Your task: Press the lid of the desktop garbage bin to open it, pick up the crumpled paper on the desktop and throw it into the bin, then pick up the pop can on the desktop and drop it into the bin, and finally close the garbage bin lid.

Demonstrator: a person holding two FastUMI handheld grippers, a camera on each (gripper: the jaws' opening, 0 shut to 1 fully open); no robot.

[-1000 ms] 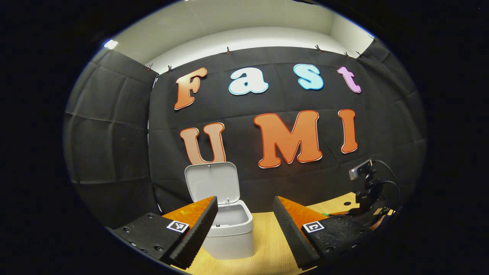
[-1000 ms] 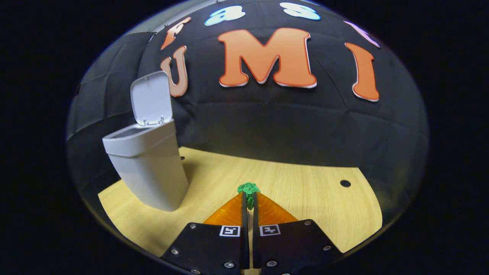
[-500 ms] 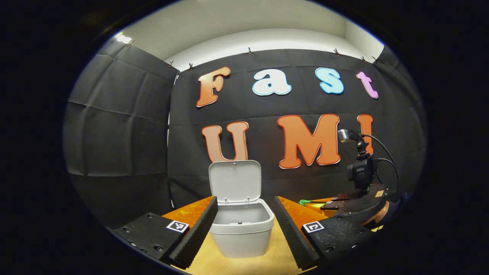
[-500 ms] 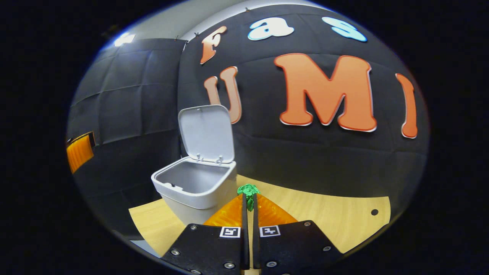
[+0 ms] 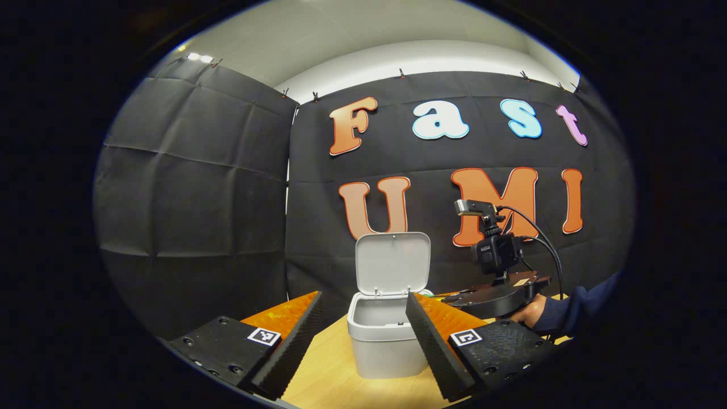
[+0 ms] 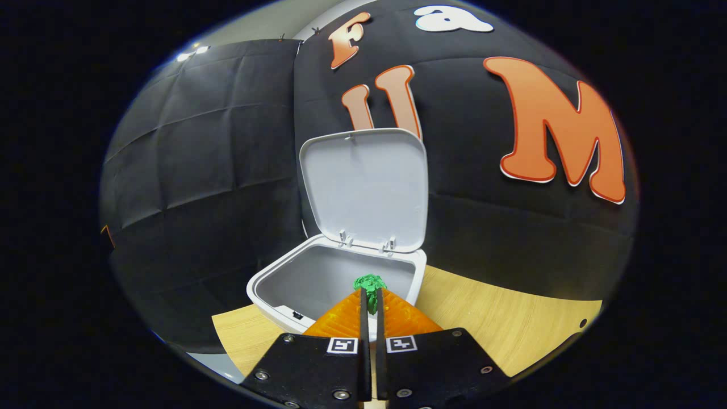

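A grey desktop bin [image 5: 380, 346] stands on the wooden table [image 5: 329, 386] with its lid [image 5: 392, 264] swung upright. My left gripper [image 5: 363, 298] is open, short of the bin, with nothing between its fingers. My right gripper [image 6: 370, 292] is shut on a green crumpled paper [image 6: 370, 283] that sticks out past its tips. The paper hangs just over the near rim of the bin [image 6: 272, 289], and the raised lid [image 6: 363, 187] stands behind it. In the left gripper view the right gripper [image 5: 494, 298] sits at the bin's right side, held by a hand [image 5: 528, 313].
Black cloth walls close the booth behind and to the left of the bin. The person's dark sleeve [image 5: 573, 309] reaches in from the right. Bare wooden table [image 6: 500, 324] runs to the right of the bin, with a small hole [image 6: 580, 322] near its edge.
My right gripper has carried the green paper up and over to the bin's opening. The left gripper's view has swung left, so the bin now sits farther right in it; it stays open.
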